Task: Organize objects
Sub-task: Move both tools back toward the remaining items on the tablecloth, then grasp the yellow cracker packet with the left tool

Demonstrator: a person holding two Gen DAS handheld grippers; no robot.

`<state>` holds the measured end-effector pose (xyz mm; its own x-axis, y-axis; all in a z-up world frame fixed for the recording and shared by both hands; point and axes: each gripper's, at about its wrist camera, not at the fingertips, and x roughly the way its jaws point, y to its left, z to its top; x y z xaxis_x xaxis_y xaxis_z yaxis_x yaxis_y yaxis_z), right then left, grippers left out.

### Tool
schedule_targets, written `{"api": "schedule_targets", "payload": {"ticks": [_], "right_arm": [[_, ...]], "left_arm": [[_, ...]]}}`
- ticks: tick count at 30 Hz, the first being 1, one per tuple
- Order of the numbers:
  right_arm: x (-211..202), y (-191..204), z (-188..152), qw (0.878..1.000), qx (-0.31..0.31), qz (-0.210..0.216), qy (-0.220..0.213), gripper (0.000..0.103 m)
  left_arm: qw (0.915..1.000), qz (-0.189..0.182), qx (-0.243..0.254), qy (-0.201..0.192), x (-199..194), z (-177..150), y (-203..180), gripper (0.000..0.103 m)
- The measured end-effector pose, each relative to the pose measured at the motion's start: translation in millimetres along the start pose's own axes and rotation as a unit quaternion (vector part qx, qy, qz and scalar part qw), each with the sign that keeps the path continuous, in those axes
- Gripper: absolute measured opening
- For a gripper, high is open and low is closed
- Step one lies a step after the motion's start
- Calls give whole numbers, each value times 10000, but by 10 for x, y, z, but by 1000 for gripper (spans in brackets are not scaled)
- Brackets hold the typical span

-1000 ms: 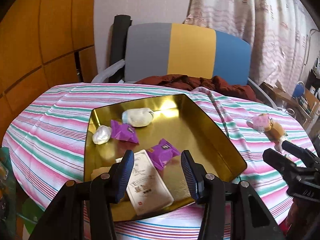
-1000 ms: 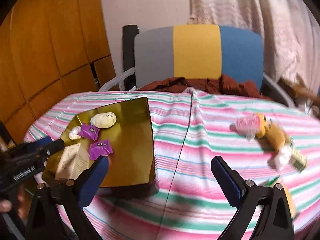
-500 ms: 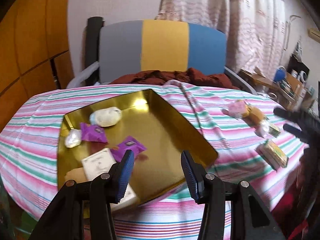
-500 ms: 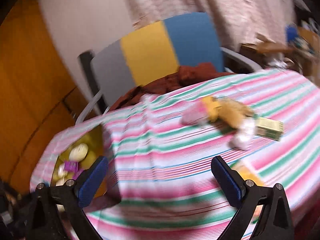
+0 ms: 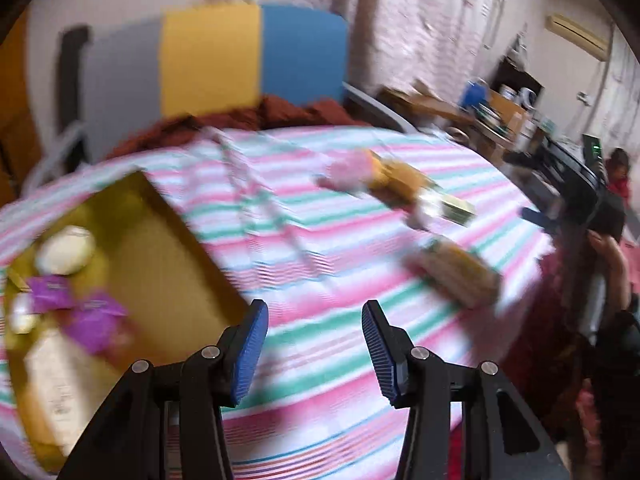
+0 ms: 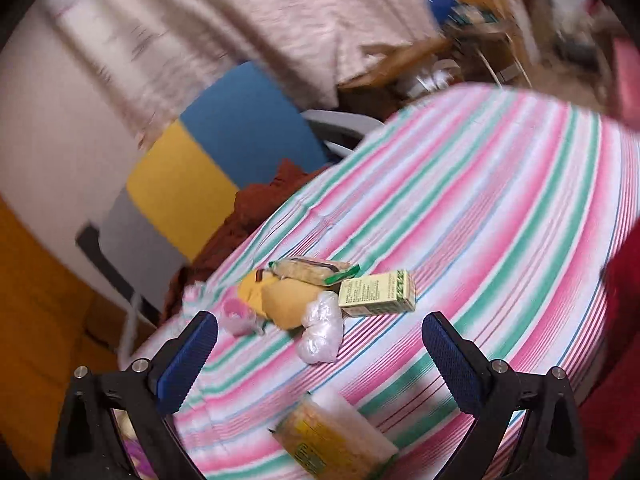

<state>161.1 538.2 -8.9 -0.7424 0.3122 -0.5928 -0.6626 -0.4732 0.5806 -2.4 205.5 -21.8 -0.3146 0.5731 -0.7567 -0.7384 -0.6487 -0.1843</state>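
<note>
Reaching with wide, empty fingers, the right gripper (image 6: 320,354) hangs over snacks: the yellow packet (image 6: 334,436) at the bottom middle, the gold tray (image 5: 132,256) far left. Rushing could knock the packet off the tabletop (image 6: 500,216).

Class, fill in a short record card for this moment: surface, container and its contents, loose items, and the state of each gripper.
surface: table with a striped cloth
container: gold tray, at the left of the table
in the tray: two purple packets, a pale round bun, a white sachet
loose items: green box, white wrapped bundle, yellow packet
left gripper: open, empty
right gripper: open, empty, facing the loose items
</note>
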Motion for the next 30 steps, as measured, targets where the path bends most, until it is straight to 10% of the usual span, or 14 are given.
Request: {"api": "schedule_targets", "payload": {"ticks": [13,20,30], "right_arm": [[22,-117,-25,9935,521,988,216,103],[35,-118,-41,9898,556,1273,304,103],[41,-185,-24,9859,754,1452,342,103]], "left_arm": [[9807,-1451,-365,1255,1020,321,-795,49],[9710,-1428,-907,1688,1377,475,-1002,64],[9805,-560,-542,1805,1673,582,-1252,66]]}}
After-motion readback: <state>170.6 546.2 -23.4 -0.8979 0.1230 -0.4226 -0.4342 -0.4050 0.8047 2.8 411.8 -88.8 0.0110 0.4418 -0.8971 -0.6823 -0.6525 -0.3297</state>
